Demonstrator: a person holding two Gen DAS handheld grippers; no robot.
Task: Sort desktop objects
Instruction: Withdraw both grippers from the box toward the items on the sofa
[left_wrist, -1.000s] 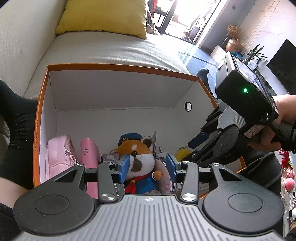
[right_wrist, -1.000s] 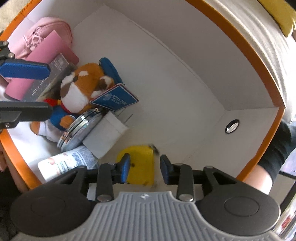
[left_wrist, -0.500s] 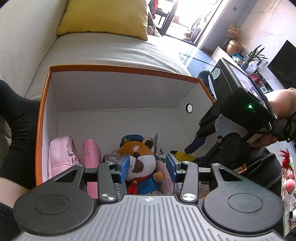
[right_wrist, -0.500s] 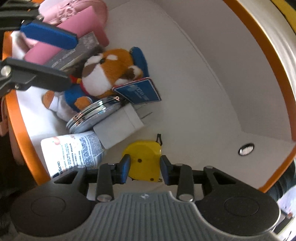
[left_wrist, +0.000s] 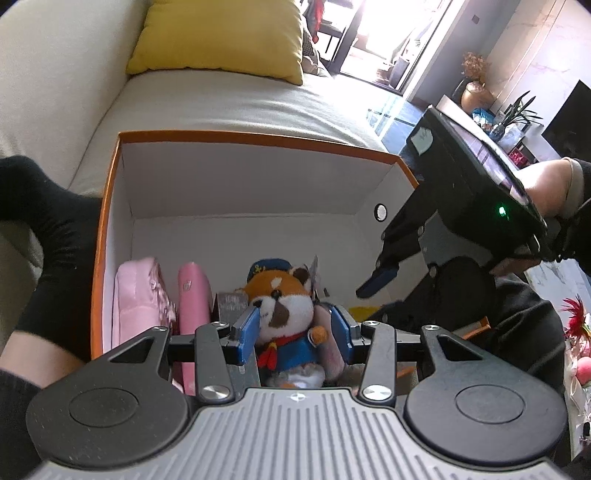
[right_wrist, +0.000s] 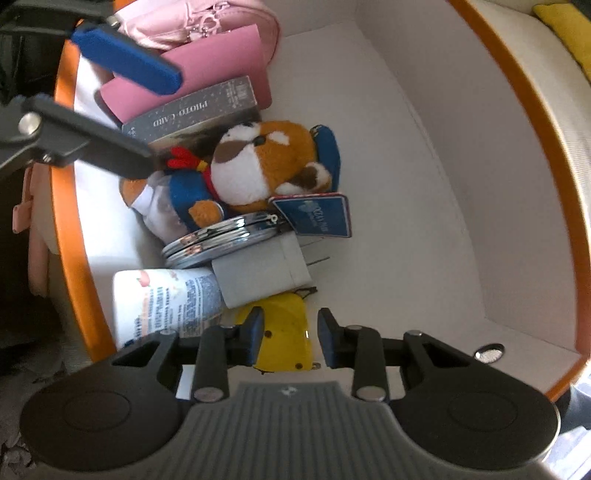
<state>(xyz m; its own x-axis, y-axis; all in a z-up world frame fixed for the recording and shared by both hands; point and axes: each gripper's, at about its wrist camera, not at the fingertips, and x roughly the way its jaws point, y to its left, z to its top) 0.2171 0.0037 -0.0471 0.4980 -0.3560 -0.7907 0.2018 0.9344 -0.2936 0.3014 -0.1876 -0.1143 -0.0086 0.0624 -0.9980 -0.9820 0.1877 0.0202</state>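
Behind the work area a pale sofa (left_wrist: 229, 99) with a yellow cushion (left_wrist: 221, 37) runs toward a bright doorway, and on the sofa seat stands a white box with an orange rim (left_wrist: 258, 137), where the desktop things are collected. Nearest to the right wrist camera, the right gripper (right_wrist: 290, 338) points down into the box, and its jaws are closing a little, with a yellow object (right_wrist: 284, 332) lying between them on the box floor; a gap still shows at the pads, so I judge it is not pinched. Compared with a second ago, this gripper has rolled, so the yellow object now sits beside the white charger (right_wrist: 262, 273) and the lotion tube (right_wrist: 162, 302), lined up with the other things. This suggests it is already placed and the gripper may soon leave. A little farther lie a round mirror (right_wrist: 221, 240), a plush fox (right_wrist: 258, 166) with a blue tag (right_wrist: 317, 214), a photo card box (right_wrist: 192, 110), a pink case (right_wrist: 207, 62) and a pink pouch (right_wrist: 192, 14) against the far wall. The left gripper (left_wrist: 293, 334) hangs over the plush fox with its jaws spread and holding nothing; it has hardly moved. Much of the box floor is still free for more things.
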